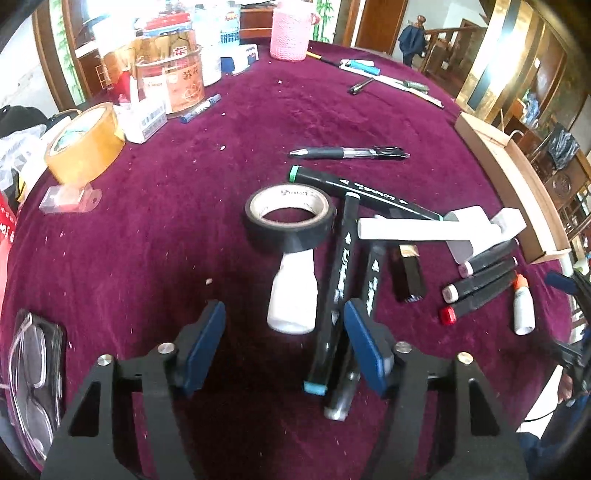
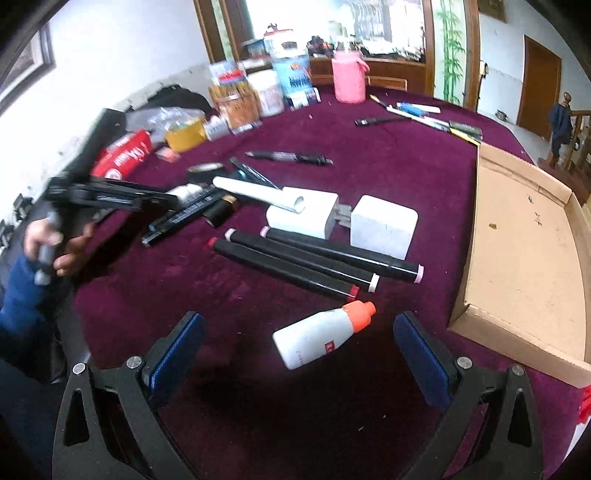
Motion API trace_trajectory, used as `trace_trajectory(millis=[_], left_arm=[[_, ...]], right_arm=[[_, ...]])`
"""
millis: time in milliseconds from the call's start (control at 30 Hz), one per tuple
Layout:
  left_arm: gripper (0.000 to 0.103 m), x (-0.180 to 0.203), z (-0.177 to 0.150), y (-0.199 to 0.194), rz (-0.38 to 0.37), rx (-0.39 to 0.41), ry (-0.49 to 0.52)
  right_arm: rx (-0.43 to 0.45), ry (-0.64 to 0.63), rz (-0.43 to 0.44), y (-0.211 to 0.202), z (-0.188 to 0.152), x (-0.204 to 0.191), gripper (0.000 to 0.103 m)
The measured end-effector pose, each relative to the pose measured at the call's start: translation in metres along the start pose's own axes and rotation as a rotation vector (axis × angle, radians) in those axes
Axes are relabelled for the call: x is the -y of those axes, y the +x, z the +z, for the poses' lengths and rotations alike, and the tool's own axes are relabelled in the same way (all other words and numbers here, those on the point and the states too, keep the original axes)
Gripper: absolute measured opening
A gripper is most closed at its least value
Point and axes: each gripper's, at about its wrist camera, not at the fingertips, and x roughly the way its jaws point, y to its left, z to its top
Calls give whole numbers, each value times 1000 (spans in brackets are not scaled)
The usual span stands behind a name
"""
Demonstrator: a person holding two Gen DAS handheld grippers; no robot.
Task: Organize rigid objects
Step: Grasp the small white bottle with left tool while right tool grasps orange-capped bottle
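My left gripper (image 1: 286,338) hangs over a pile on the maroon cloth, its jaws apart with no pad pressing. A small white bottle (image 1: 291,299) and a teal-capped black marker (image 1: 332,295) lie between its fingers. A black tape roll (image 1: 291,218) sits just beyond them. My right gripper (image 2: 301,349) is open wide around a white bottle with an orange cap (image 2: 317,336), without touching it. Three black markers (image 2: 314,266) lie side by side beyond that, then two white plug blocks (image 2: 384,225) and a white tube (image 2: 258,192). An empty cardboard tray (image 2: 517,258) stands at the right.
A yellow tape roll (image 1: 85,144), glasses in a clear case (image 1: 33,369), jars and a pink cup (image 1: 290,33) crowd the left and far side. A black pen (image 1: 351,152) lies mid-table. More pens (image 2: 424,114) rest at the back. A hand (image 2: 55,243) holds the blurred left tool.
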Motion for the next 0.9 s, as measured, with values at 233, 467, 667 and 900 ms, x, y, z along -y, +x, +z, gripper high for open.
trace_trajectory(millis=[233,467,667,900], left_arm=[[44,3,14,5,8,-23,33],[43,2,19,9,-16,-20,52],[43,1,17,7,-24,-11,87],[42,3,13,19,0,-26,137]], right_arm=[[-3,136,95,-6,-9,17,72],[-69,432,227,6,-17,45,52],[-111,551,209,16,-21,54,52],[-132,538,129,30,-10,45,52]])
